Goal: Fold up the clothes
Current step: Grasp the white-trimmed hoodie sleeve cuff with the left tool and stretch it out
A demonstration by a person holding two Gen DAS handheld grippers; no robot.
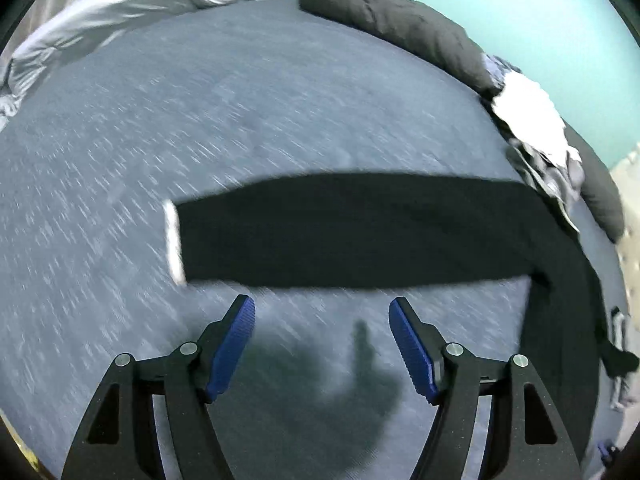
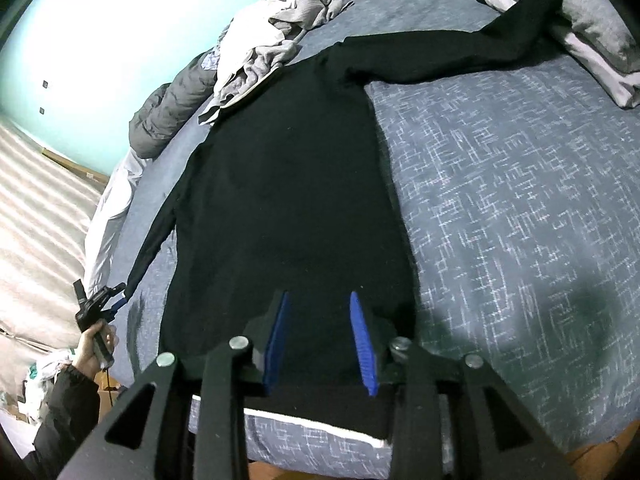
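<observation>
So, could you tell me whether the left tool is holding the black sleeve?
No, the left tool is open and empty, short of the black sleeve.

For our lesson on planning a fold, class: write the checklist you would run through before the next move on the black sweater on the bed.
1. Black sweater body spread flat on the bed: ok.
2. Far sleeve lying free: not ok, its end drapes over the grey pillows.
3. Left gripper open with nothing between its pads: ok.
4. Nearer sleeve ahead of the left gripper, white cuff in sight: ok, though blurred.
5. Right gripper jaws parted over the hem: ok.
6. Laundry pile clear of the sweater: not ok, it reaches the shoulder.
</observation>
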